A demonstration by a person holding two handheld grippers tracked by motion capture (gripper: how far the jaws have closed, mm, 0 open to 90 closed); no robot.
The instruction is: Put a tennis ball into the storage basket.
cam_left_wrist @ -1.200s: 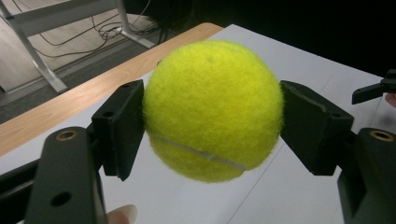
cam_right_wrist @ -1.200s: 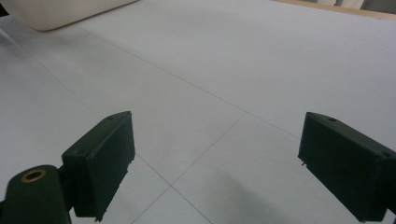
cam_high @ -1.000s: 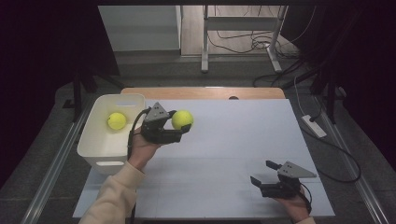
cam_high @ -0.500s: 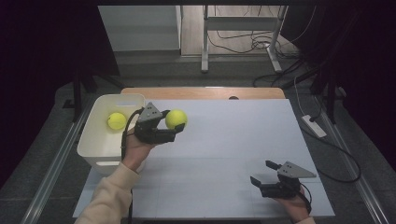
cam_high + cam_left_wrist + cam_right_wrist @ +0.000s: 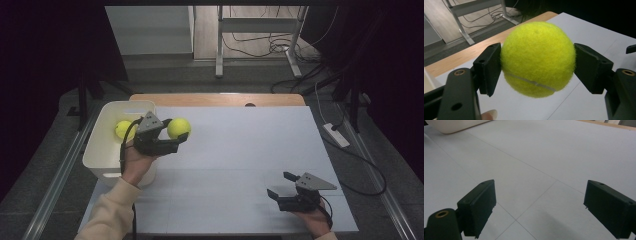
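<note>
A yellow tennis ball [image 5: 178, 128] [image 5: 538, 58] is clamped between the black jaws of my left gripper [image 5: 180, 134] [image 5: 537, 68], held above the table just right of a white tub [image 5: 100, 157]. A second yellow tennis ball [image 5: 121, 129] lies inside that tub, partly hidden behind the gripper's grey plate. Near the table's front right my right gripper [image 5: 280, 185] [image 5: 539, 207] rests low over the white tabletop [image 5: 544, 157], jaws wide apart with nothing between them.
The white tub stands at the table's left edge; its corner [image 5: 454, 126] shows far off in the right gripper view. A wooden strip [image 5: 215, 99] runs along the far edge. Beyond it are metal desk legs and cables [image 5: 260, 45] on the floor.
My left gripper has carried the tennis ball leftward, closer to the tub. The right gripper has stayed where it was.
</note>
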